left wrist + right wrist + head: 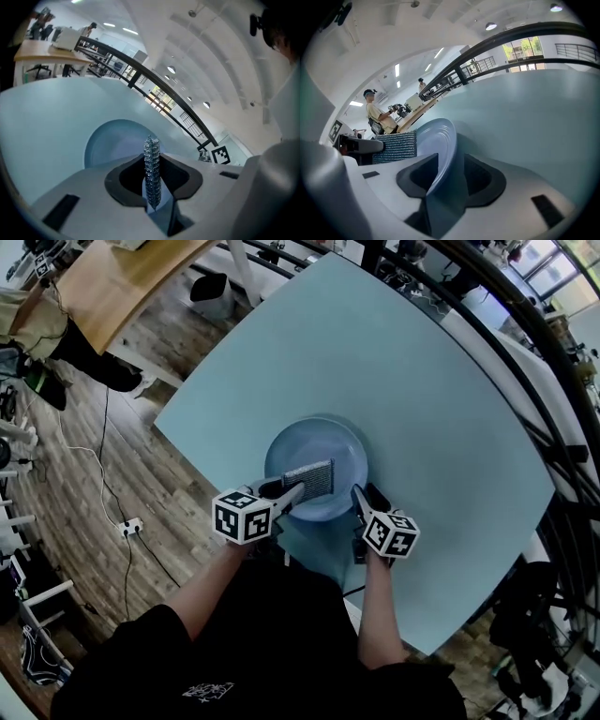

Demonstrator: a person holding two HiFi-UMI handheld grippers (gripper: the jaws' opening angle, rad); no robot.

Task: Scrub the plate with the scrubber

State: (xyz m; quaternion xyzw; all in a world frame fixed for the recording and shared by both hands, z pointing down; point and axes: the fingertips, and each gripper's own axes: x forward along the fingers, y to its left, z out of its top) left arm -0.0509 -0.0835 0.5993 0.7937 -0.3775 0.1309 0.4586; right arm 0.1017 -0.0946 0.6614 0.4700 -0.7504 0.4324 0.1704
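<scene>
The plate (314, 442) lies flat on the pale blue table (403, 381), close to the person's edge, and the scrubber (309, 476) rests over its near half. The left gripper (286, 491) is clamped on the scrubber: in the left gripper view the pad stands edge-on, pinched between the 2 jaws, with the plate just beyond it. The right gripper (361, 498) sits at the plate's near right rim. In the right gripper view that rim runs between the 2 jaws, which stand wide apart with a gap on either side, so the plate is bracketed but not pinched. The step in hand looks like setting up: the scrubber is brought to the plate and the plate is about to be steadied, with scrubbing probably not yet begun. Next, the right jaws need to close on the rim, then the left can press the scrubber down and rub it across the plate.
</scene>
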